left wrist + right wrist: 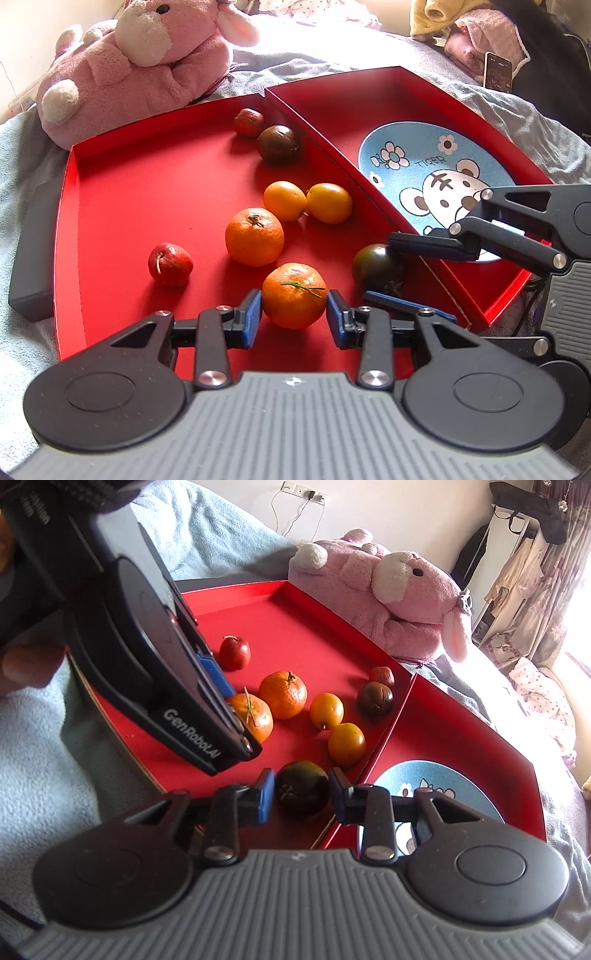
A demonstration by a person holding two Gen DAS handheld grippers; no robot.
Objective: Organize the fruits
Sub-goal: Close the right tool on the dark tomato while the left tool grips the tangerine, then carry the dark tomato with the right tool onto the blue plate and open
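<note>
In the left wrist view my left gripper (294,314) is open, its blue pads on either side of a mandarin (293,295) in the left red tray (122,206); whether the pads touch it I cannot tell. In the right wrist view my right gripper (302,794) is open around a dark green-brown tomato (303,786) near the tray divider, with small gaps at both sides. It shows from the side in the left view (376,267). A second mandarin (255,236), two yellow fruits (284,200), a red fruit (170,264), another dark tomato (277,143) and a small red fruit (249,122) lie in the same tray.
The right red tray (332,99) holds a blue tiger plate (424,166). A pink plush rabbit (147,66) lies behind the trays on a grey blanket. A phone (498,72) sits at the back right. A dark flat object (31,254) lies under the left tray's edge.
</note>
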